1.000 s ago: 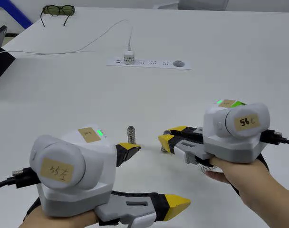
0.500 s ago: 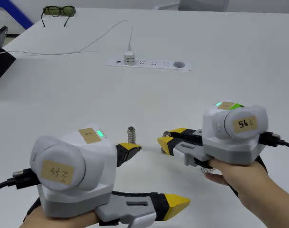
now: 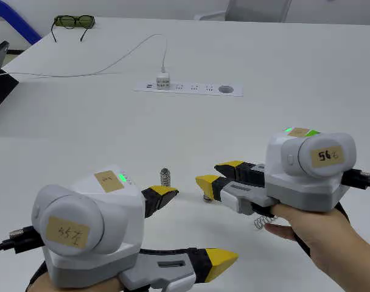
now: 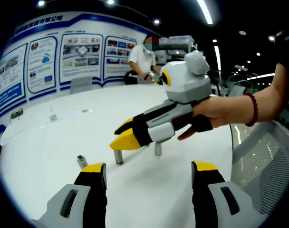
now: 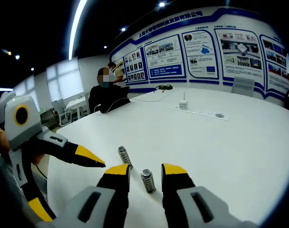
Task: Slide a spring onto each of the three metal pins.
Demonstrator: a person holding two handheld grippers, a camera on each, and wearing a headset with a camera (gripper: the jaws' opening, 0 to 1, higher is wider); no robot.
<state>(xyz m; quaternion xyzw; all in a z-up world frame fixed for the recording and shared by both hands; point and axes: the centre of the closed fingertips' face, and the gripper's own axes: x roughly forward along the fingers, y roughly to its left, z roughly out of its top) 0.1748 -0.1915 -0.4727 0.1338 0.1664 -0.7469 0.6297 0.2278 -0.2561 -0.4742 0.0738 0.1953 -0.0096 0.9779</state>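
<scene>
While both claws are hovering low over the white surface point(image 3: 81, 134), the left claw point(image 3: 194, 227) is sitting wide, holding nothing, its 2 yellow tips well apart. Right claw point(image 5: 147, 170) is gaping narrower and bracketing 1 upright pin point(image 5: 148, 183) that is already wearing a spring point(image 5: 149, 186). Gaps are showing on both sides of it, so it isn't clamping anything.

2nd sprung pin point(image 5: 124, 156) is standing just beyond the right claw's left tip, near a yellow tip of the left claw. In the left gripper view, 3rd pin point(image 4: 158, 148) is standing under the right claw's body. Can't tell if that one is carrying a spring.

Loose spring point(image 3: 261, 220) is showing on the surface just beside the hand point(image 3: 300, 225) gripping the right claw. Can't tell if they're touching.

Farther back, a power strip point(image 3: 191, 89) is lying flat with a white plug point(image 3: 163, 79) in it, its cable point(image 3: 124, 52) trailing off to the left. Dark glasses point(image 3: 73, 22) are resting near the far edge.
</scene>
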